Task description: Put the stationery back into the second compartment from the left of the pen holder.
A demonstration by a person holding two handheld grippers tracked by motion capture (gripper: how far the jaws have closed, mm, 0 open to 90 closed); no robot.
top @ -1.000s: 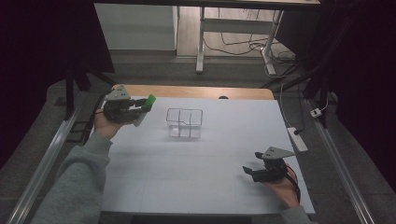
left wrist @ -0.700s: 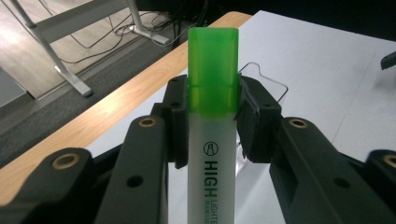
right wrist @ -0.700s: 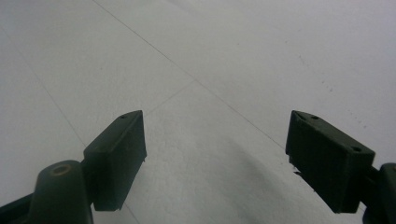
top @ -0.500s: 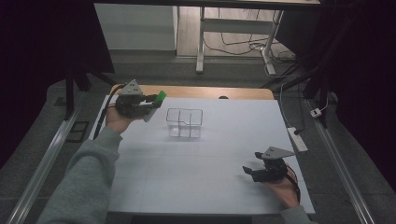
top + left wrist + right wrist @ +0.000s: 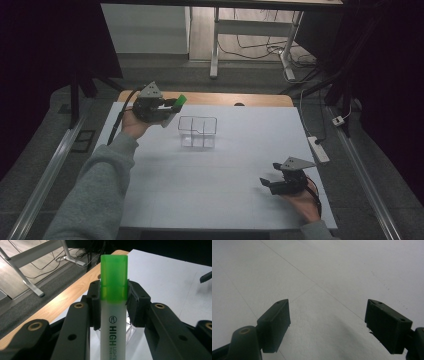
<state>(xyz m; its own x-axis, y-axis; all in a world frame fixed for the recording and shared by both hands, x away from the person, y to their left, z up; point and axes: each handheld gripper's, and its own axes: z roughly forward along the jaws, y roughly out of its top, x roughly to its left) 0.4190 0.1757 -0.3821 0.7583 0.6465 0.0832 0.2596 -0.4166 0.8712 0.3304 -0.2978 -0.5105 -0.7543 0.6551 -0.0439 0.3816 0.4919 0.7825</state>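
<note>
My left gripper [image 5: 170,106] is shut on a green-capped highlighter [image 5: 178,101], held above the table just left of a clear divided plastic box [image 5: 198,131]. In the left gripper view the black pads clamp the highlighter [image 5: 113,300] where the green cap meets the white barrel, the cap pointing forward; the gripper [image 5: 113,302] hovers over the box's clear wall [image 5: 131,330]. My right gripper [image 5: 265,182] rests low at the table's near right, open, and in its own view the jaws [image 5: 327,322] stand wide apart over bare white surface.
The white tabletop [image 5: 215,175] has a wooden strip [image 5: 260,99] along its far edge. Beyond it are desk legs [image 5: 215,45] and cables on the floor. A power strip [image 5: 318,148] lies off the right edge.
My left gripper has carried the highlighter rightward and slightly up, from the far left toward the clear box. The right gripper has stayed still.
</note>
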